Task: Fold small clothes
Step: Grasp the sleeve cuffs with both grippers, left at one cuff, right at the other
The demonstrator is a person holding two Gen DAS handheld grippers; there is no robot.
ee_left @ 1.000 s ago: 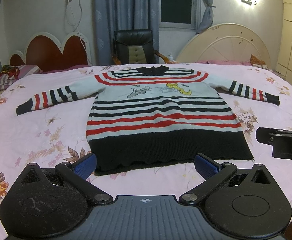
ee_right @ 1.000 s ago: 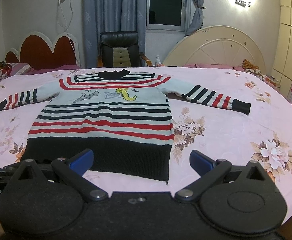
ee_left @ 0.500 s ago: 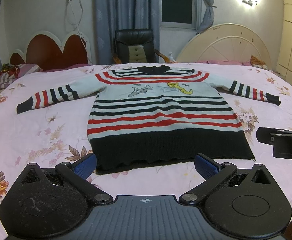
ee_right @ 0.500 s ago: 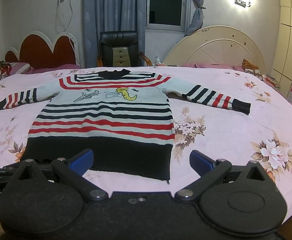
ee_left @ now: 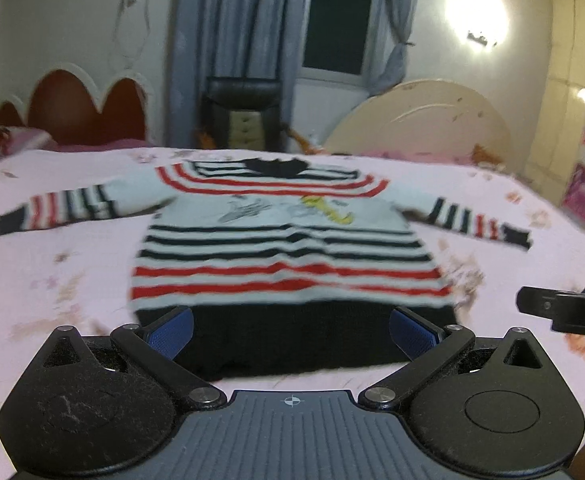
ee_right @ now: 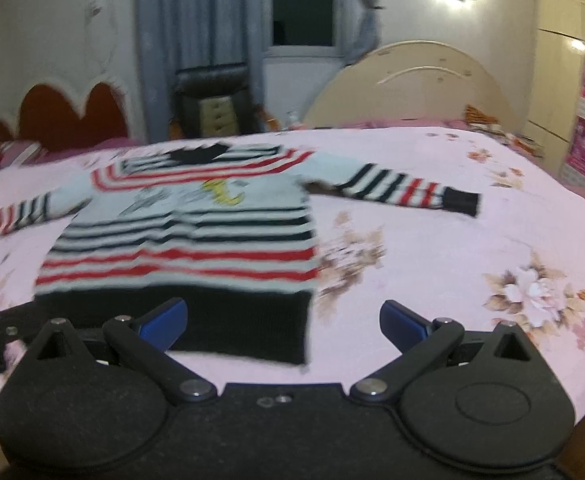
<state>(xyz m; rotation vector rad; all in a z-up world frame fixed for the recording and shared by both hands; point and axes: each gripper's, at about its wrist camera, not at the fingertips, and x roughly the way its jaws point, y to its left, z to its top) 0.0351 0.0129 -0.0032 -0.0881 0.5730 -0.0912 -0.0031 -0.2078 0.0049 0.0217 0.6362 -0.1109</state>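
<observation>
Sweater (ee_left: 288,256) lies flat, seemingly untouched, before both spread tongs (ee_left: 290,330) (ee_right: 282,322)

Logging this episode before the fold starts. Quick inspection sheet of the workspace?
Surface: bed, pink floral sheet.
Job's things: striped sweater spread flat, front up, both sleeves out, unfolded.
Clutter: nothing seen on the sheet near the sweater.
Grippers: left gripper open, empty, at the black hem; right gripper open, empty, at the hem's right corner.
Cables: cord hanging on the wall.
Surroundings: black chair, curtains, window, wall lamp; frames motion-blurred.
</observation>
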